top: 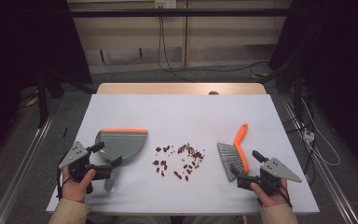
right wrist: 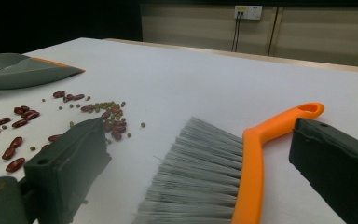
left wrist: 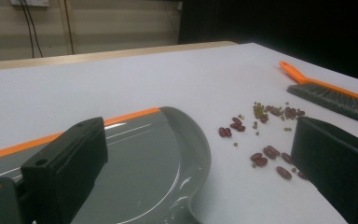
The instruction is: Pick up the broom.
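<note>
Beans lie scattered mid-surface between dustpan and brush. We hold our left gripper gaping over the pan's handle and our right gripper gaping astride the brush, gripping nothing, lined up, we judge, for sweeping.

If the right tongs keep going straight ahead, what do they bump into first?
Probably the brush: it lies on the table right between the open right tongs, which aren't touching it yet.
</note>
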